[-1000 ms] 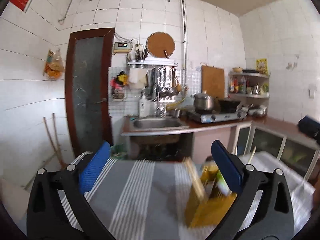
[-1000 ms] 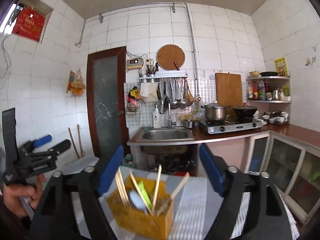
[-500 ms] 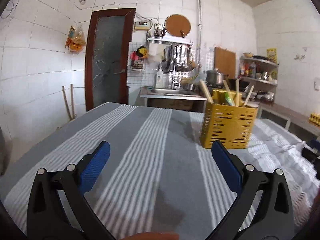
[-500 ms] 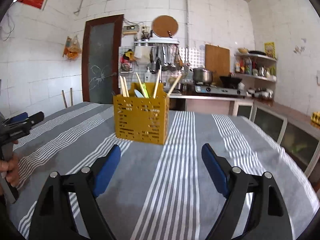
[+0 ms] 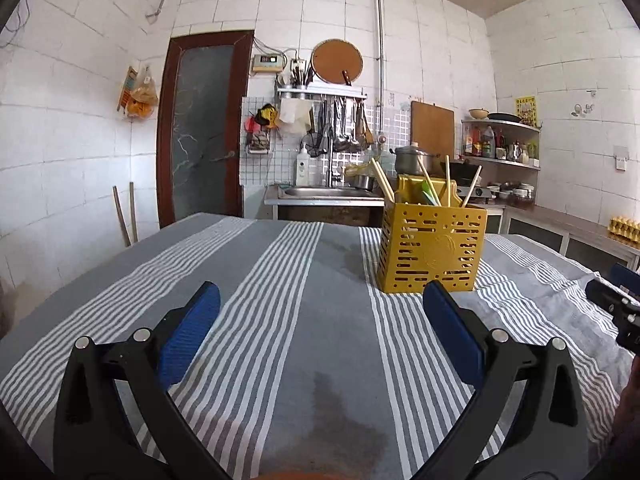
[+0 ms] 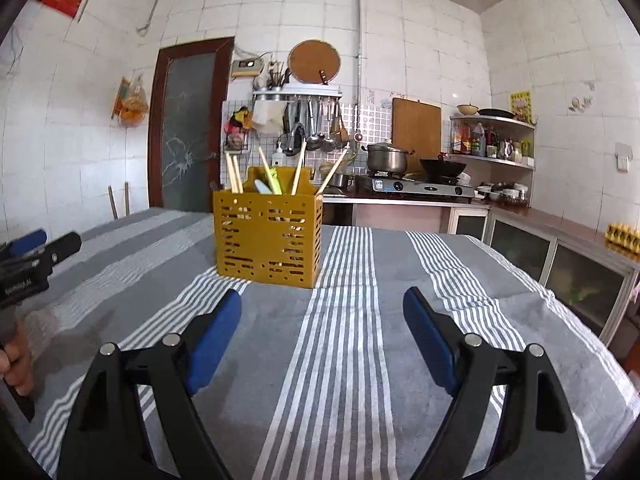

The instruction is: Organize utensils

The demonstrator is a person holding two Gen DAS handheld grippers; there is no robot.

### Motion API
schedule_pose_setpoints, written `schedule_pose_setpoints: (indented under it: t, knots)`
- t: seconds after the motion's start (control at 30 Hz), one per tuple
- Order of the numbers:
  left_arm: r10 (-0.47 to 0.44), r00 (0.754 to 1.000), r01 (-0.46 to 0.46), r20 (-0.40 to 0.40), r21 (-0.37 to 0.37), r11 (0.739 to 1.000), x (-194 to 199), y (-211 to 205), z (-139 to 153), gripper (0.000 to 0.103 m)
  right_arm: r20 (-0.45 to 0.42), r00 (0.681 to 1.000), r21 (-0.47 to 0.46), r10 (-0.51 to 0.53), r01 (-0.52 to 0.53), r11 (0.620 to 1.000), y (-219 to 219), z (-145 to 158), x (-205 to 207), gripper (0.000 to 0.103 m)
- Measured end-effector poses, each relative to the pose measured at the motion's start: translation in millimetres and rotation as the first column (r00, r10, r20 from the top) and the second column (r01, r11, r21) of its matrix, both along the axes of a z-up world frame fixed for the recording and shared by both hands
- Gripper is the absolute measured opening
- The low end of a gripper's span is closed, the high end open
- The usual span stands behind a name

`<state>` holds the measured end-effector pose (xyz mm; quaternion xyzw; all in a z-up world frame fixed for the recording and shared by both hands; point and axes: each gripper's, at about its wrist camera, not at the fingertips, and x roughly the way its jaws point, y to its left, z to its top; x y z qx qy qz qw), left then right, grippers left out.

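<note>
A yellow slotted utensil holder (image 5: 432, 250) (image 6: 268, 236) stands upright on the grey striped tablecloth (image 5: 280, 320) (image 6: 348, 320). Wooden chopsticks (image 6: 234, 172) (image 5: 382, 178) and a green and white utensil (image 6: 274, 180) stick out of its top. My left gripper (image 5: 320, 300) hovers low over the cloth, open and empty, with the holder ahead to the right. My right gripper (image 6: 322, 300) is open and empty too, with the holder ahead to the left. A hand (image 6: 16, 360) holds the left gripper at the left edge of the right wrist view.
Beyond the table are a sink counter (image 5: 332, 196), a gas stove with a pot (image 6: 386, 158) and wok (image 6: 442, 168), a rack of hanging utensils (image 6: 316, 124), a corner shelf (image 6: 492, 136), low cabinets (image 6: 560, 256) on the right and a dark door (image 5: 200, 132).
Both grippers came down from high above the table to just over the cloth, so the holder went from below them to level ahead. Both stayed open and have held still lately.
</note>
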<state>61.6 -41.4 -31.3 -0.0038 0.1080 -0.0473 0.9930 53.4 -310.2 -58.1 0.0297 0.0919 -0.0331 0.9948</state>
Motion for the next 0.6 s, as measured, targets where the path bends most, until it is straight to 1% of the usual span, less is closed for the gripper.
schedule_pose_setpoints:
  t: [0.13,0.27,0.43,0.6]
  knots:
    - [0.003,1.0,-0.003,0.016,0.004,1.0,-2.6,0.5,0.9,0.098,-0.021,1.0,0.024,0.001,-0.001,1.0,-3.0,-1.2,6.3,0.084]
    - [0.0,1.0,0.0,0.009,0.032,0.999,-1.3,-5.2,0.1,0.098,0.003,1.0,0.01,-0.002,0.002,1.0,-0.7,0.0,2.7,0.084]
    - [0.005,1.0,-0.005,0.007,0.021,1.0,-0.4,-2.9,0.0,0.098,0.001,1.0,0.001,0.0,0.0,1.0,1.2,0.0,3.0,0.084]
    - [0.004,1.0,-0.004,0.003,0.037,0.999,1.0,-5.6,0.1,0.098,0.002,1.0,0.006,0.0,0.0,1.0,-0.2,-0.5,2.1,0.084]
